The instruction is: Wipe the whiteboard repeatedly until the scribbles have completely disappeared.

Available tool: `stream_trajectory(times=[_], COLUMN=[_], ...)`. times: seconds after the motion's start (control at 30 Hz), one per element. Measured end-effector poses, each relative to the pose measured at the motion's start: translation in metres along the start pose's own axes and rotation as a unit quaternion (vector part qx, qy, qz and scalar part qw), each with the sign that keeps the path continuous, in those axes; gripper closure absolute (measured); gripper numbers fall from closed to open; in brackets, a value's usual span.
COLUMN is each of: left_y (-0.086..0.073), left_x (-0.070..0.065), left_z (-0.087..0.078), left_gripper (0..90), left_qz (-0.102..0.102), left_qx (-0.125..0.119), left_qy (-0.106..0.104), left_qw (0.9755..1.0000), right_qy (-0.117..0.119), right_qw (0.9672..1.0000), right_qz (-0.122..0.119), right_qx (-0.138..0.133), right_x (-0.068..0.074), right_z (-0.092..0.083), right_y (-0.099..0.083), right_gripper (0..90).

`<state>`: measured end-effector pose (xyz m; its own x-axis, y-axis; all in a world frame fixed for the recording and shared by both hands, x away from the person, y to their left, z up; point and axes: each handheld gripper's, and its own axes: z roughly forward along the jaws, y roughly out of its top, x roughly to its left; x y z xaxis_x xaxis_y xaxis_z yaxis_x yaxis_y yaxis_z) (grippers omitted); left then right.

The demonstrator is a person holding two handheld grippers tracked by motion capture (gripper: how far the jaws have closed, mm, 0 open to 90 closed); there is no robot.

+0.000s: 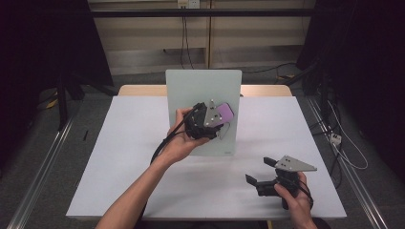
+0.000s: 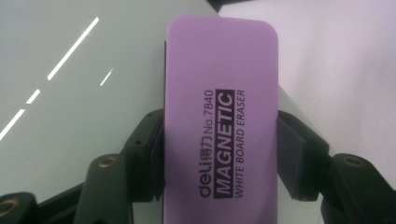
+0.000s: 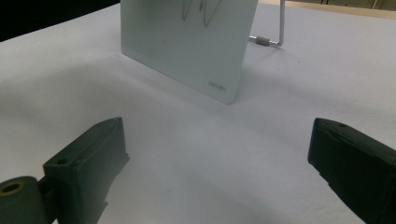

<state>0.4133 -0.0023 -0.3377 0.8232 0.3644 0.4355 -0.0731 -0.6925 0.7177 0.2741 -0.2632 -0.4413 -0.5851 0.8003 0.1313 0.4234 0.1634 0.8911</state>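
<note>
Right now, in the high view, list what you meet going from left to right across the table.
Bare white table top → left hand → left gripper → purple eraser, held against the upright whiteboard → right gripper, jaws apart, resting low near the front right.
</note>
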Motion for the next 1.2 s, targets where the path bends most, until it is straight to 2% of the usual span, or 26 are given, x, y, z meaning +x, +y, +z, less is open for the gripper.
stream_trajectory(times=[0.13, 0.23, 0.3, 0.37, 0.47, 0.6, 0.7, 0.73, 0.83, 1.0, 1.07, 1.1, 1.17, 1.2], left_y=[-0.006, -0.013, -0.017, -0.019, -0.023, -0.026, -0.022, -0.020, -0.010, 0.003, 0.005, 0.005, 0.004, 0.003], left_x=[-0.013, -0.024, -0.030, -0.036, -0.040, -0.047, -0.040, -0.037, -0.021, 0.004, 0.008, 0.007, 0.002, -0.001], left_z=[0.007, 0.014, 0.017, 0.020, 0.023, 0.028, 0.025, 0.023, 0.013, -0.002, -0.003, -0.002, -0.001, 0.001], left_gripper=[40.8, 40.8, 40.8, 40.8, 40.8, 40.8, 40.9, 40.9, 40.9, 40.9, 40.9, 40.8, 40.8, 40.8], left_qz=[0.018, 0.017, 0.021, 0.026, 0.025, 0.026, 0.018, 0.020, 0.004, -0.017, -0.019, -0.013, -0.001, 0.000], left_qx=[0.016, 0.018, 0.028, 0.031, 0.037, 0.040, 0.044, 0.043, 0.029, 0.009, 0.006, 0.008, 0.015, 0.016], left_qy=[-0.015, -0.023, -0.035, -0.033, -0.048, -0.054, -0.061, -0.054, -0.035, -0.010, -0.012, -0.010, -0.002, -0.005], left_qw=[0.9996, 0.9994, 0.9988, 0.9986, 0.9979, 0.9974, 0.9970, 0.9974, 0.9990, 0.9998, 0.9997, 0.9998, 0.9999, 0.9999], right_qy=[0.000, 0.001, 0.000, 0.000, 0.001, 0.001, 0.000, 0.001, 0.001, 0.001, 0.001, 0.001, 0.001, 0.001], right_qw=[1.0000, 1.0000, 1.0000, 1.0000, 1.0000, 1.0000, 1.0000, 1.0000, 1.0000, 1.0000, 1.0000, 1.0000, 1.0000, 1.0000], right_qz=[-0.002, -0.001, -0.002, -0.002, -0.003, -0.002, -0.003, -0.003, -0.002, -0.002, -0.002, -0.002, -0.002, -0.002], right_qx=[0.000, -0.001, -0.001, -0.001, 0.000, 0.000, 0.000, 0.000, -0.001, -0.001, -0.001, -0.001, -0.001, -0.001], right_x=[0.000, 0.000, 0.000, 0.000, 0.000, 0.000, 0.000, 0.000, 0.000, 0.000, 0.000, 0.000, 0.000, 0.000], right_z=[0.000, -0.001, -0.001, 0.000, 0.000, 0.000, 0.000, 0.000, -0.001, -0.001, -0.001, 0.000, 0.000, 0.000], right_y=[0.000, 0.000, 0.000, 0.000, 0.000, 0.000, 0.000, 0.000, 0.000, 0.000, 0.000, 0.000, 0.000, 0.000], right_gripper=[4.3, 4.3, 4.3, 4.2, 4.3, 4.3, 4.3, 4.3, 4.3, 4.3, 4.2, 4.3, 4.3, 4.3])
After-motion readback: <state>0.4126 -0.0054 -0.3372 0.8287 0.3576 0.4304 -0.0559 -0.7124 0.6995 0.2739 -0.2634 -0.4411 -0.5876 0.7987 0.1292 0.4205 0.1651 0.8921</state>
